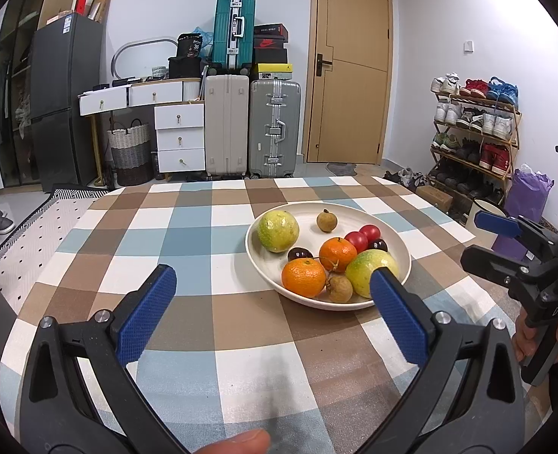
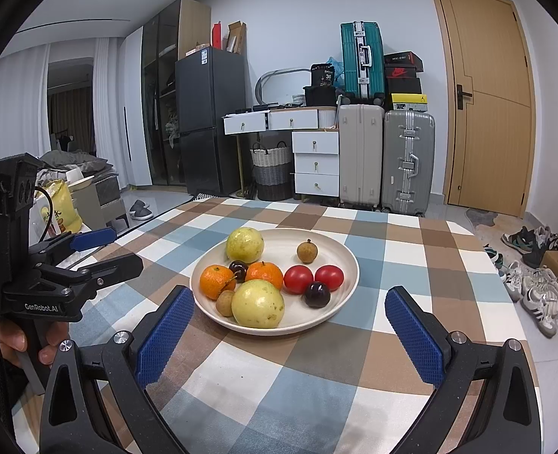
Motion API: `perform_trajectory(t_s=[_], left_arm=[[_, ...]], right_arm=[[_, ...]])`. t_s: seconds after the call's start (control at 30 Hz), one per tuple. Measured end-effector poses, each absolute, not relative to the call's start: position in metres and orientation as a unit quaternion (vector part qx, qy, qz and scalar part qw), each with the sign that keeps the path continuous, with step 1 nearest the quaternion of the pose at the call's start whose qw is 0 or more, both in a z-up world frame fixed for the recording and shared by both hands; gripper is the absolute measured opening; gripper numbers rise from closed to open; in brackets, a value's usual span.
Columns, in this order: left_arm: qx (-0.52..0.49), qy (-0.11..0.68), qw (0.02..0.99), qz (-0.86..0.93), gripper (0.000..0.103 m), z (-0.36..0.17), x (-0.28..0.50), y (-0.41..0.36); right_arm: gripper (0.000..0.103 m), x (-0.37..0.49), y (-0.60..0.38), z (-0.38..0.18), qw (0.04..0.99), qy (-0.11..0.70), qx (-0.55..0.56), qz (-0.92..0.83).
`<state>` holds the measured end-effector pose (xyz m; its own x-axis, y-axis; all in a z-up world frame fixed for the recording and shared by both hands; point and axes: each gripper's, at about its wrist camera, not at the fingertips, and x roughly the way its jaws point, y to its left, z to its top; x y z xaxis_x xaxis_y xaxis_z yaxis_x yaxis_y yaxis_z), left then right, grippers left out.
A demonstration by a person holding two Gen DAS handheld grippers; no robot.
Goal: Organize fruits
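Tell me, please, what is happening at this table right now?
A person holds a handheld gripper in each hand over a checkered tablecloth. The left gripper and right gripper are both open and empty, short of a white plate of fruit. On the plate lie two green guavas, two tangerines, two red tomatoes, two dark cherries and two brown longans. Nothing has been picked up yet.

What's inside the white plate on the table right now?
The white plate holds two green guavas, two oranges, two tomatoes, two dark cherries and two longans. Anything beneath them is hidden.
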<state>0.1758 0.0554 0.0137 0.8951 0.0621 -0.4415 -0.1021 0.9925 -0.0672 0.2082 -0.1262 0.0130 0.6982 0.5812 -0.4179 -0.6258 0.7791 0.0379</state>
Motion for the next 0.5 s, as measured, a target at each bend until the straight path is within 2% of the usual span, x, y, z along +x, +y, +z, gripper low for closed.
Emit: perform_trajectory(t_s=[0.5], left_arm=[[-0.042, 0.224, 0.973, 0.042, 0.102, 0.0137, 0.1762, 0.0547]], right_arm=[[0.103, 0.2078, -0.1263, 0.0139, 0.92, 0.209, -0.054, 0.328]])
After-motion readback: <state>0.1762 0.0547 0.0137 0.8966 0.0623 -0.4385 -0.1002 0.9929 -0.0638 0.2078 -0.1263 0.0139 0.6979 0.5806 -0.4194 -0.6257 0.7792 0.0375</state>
